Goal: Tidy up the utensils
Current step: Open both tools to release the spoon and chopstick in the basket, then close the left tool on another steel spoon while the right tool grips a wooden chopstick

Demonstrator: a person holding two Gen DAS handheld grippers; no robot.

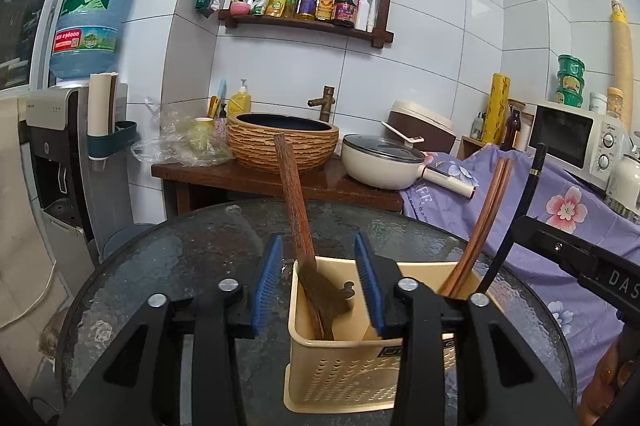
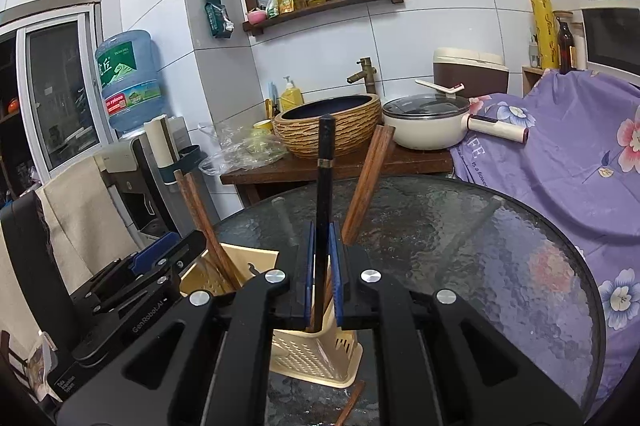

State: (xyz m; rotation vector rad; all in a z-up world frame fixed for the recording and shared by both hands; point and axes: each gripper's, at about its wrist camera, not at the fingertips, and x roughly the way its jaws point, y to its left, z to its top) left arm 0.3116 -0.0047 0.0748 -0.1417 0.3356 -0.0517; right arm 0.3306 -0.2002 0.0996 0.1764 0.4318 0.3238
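Note:
A beige perforated utensil holder (image 1: pixel 352 378) stands on the round glass table. My left gripper (image 1: pixel 318 246) is open over its left compartment. Brown wooden chopsticks (image 1: pixel 294 202) lean in that compartment and rise between the blue pads, which do not press on them. Another brown pair (image 1: pixel 488 210) leans in the right compartment. In the right wrist view my right gripper (image 2: pixel 322 230) is shut on a black chopstick (image 2: pixel 325 154), held upright with its lower end inside the holder (image 2: pixel 312 354). The left gripper's fingers (image 2: pixel 160 258) show at the left of that view.
A loose brown chopstick (image 2: pixel 352 402) lies on the dark glass table (image 2: pixel 480 246) in front of the holder. Behind the table stand a wooden counter with a woven-look basin (image 1: pixel 282 142) and a cream pan (image 1: pixel 384 162). Purple floral cloth (image 1: pixel 560 210) drapes on the right, a water dispenser (image 1: pixel 60 146) stands left.

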